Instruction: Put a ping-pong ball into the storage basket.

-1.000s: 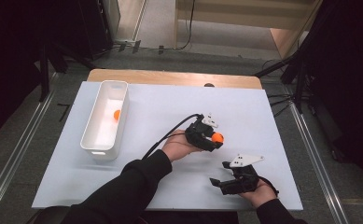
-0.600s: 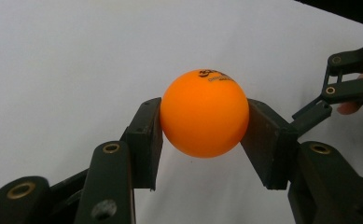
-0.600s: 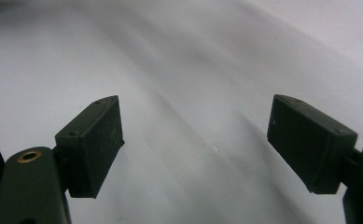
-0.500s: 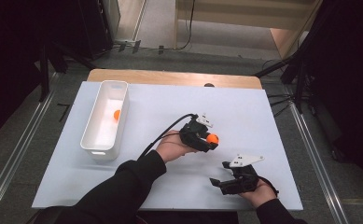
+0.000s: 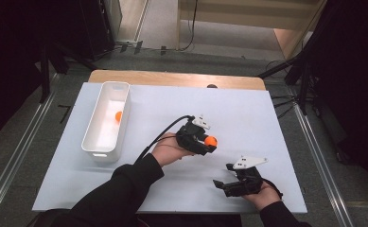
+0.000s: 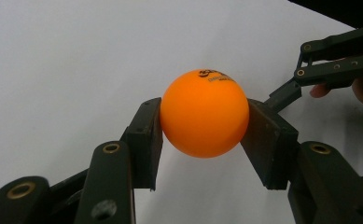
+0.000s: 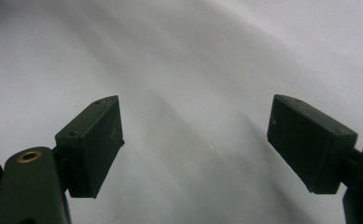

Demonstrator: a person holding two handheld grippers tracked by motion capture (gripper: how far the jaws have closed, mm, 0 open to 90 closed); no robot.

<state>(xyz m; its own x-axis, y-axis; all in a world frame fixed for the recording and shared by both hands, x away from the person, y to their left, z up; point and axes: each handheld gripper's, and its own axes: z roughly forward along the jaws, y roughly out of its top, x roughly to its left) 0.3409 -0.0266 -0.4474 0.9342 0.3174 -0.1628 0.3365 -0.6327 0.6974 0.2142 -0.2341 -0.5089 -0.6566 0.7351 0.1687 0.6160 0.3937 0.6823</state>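
Observation:
An orange ball [image 6: 204, 113] sits clamped between the two black pads of my left gripper [image 6: 202, 135]. In the high view that gripper [image 5: 209, 142] is near the middle of the white table, lifted slightly, with the orange ball [image 5: 211, 141] at its tip. My right gripper [image 5: 224, 182] rests low near the table's front right, pointing left. Its jaws stand wide apart with nothing between the right gripper [image 7: 195, 140] pads. A second orange ball [image 5: 118, 116] lies inside the white bin [image 5: 99, 142] at the left.
The white table sheet [image 5: 248, 109] spreads over a wooden top whose far edge [image 5: 172, 78] shows. Dark stands and cables ring the table. In the left gripper view, the other gripper's black jaws [image 6: 333, 60] show at the upper right.
My left gripper has drifted left and a little up with the orange ball held in it. The right gripper has stayed where it was.

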